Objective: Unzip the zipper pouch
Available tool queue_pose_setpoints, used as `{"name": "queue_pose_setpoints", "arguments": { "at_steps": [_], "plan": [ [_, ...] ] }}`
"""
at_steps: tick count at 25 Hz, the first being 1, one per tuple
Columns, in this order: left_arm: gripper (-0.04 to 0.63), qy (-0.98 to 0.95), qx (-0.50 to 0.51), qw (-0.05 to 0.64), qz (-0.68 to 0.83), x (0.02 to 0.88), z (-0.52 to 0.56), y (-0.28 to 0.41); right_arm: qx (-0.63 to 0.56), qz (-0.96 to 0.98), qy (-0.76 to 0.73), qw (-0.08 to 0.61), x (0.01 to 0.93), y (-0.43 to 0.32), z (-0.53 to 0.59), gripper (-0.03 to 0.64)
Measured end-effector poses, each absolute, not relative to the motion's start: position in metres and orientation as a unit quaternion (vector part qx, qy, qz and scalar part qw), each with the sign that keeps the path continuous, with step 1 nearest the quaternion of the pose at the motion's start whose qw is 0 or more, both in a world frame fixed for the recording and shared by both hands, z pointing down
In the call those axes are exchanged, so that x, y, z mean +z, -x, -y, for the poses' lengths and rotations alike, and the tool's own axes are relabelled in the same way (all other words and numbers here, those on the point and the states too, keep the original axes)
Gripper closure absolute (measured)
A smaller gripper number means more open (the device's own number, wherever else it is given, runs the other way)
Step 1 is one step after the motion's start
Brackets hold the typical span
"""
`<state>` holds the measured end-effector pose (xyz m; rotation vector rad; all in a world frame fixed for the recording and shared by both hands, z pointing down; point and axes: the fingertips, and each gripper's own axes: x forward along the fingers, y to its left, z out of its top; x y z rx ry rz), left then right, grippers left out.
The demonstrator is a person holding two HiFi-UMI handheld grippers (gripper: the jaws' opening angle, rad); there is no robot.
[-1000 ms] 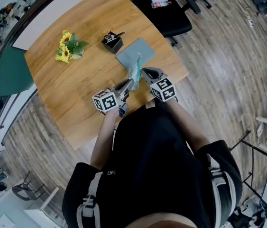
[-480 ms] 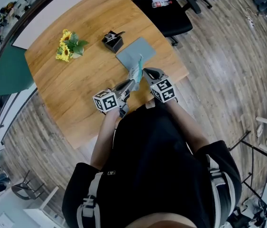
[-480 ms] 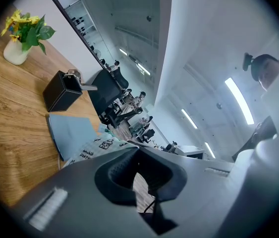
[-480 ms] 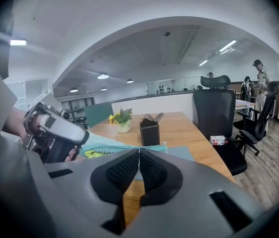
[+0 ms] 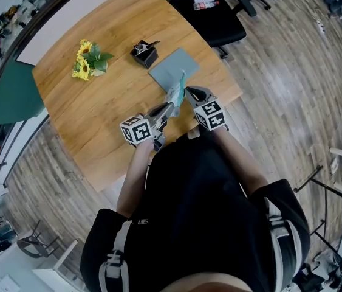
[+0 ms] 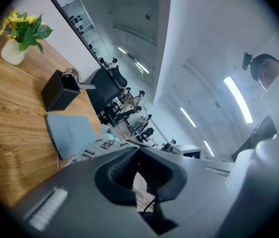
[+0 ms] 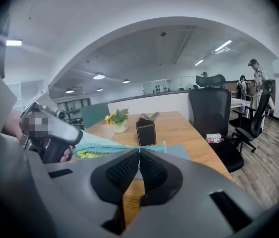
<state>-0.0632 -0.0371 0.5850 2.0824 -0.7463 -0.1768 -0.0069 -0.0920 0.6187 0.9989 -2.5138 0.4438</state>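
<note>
The zipper pouch [image 5: 175,92], teal with a pale printed side, is held up off the wooden table [image 5: 98,114] between my two grippers. My left gripper [image 5: 169,106] is shut on the pouch's near end; its printed fabric [image 6: 87,150] shows just left of the closed jaws [image 6: 139,151]. My right gripper [image 5: 187,92] is shut at the end of the zipper line [image 7: 99,151], jaws pressed together [image 7: 139,150] on what looks like the zipper pull, which itself is hidden. The left gripper [image 7: 45,128] shows at the left of the right gripper view.
A blue-grey flat pad [image 5: 174,67] lies on the table just beyond the pouch. A black box [image 5: 144,52] stands behind it and a small vase of sunflowers [image 5: 87,59] farther left. A black office chair [image 5: 216,17] stands past the table's far edge.
Hardly anything: both grippers and the pouch have drifted a touch to the right, with both grips kept.
</note>
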Motion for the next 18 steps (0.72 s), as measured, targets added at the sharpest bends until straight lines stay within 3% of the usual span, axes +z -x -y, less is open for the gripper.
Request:
{"name": "queue_pose_setpoints", "arguments": {
  "at_steps": [18],
  "plan": [
    [0.589, -0.843, -0.072, 0.443, 0.297, 0.5824, 0.0343, 0.0580, 0.151, 0.895, -0.367, 0.203, 0.6234, 0.0007, 0.0978, 0.606]
  ]
}}
